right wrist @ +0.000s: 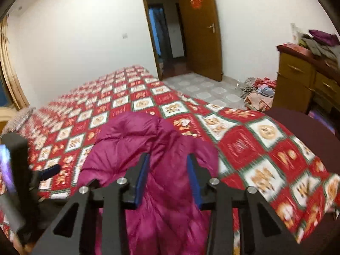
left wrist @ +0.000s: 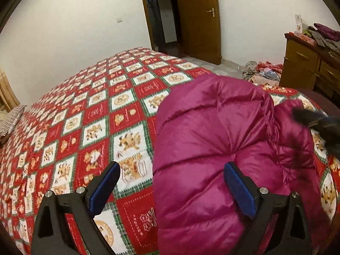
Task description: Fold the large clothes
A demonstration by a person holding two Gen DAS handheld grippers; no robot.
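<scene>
Left gripper [left wrist: 171, 176] spread wide over the jacket's [left wrist: 223, 148] near edge, gripping nothing. Right gripper [right wrist: 167, 170] also parted, magenta fabric between its pads [right wrist: 142, 176], not pinched. Jacket heaped on the bedspread [left wrist: 85, 116], dresser [right wrist: 297, 78] beyond.

Left wrist camera sits low over the bed [left wrist: 89, 110], looking forward along its own fingers [left wrist: 106, 189] and across the quilt toward the far wall and the open door [left wrist: 199, 21]. It's close in: the magenta jacket [left wrist: 212, 138] fills the right half. Right wrist camera rides a little higher and further back, facing the same way, with its fingers [right wrist: 143, 176] framing the jacket [right wrist: 131, 144] in the centre. Both views share the bed [right wrist: 244, 140], door [right wrist: 201, 27], wooden dresser [right wrist: 297, 80] at right, and each catches the other tool at its edge.
</scene>
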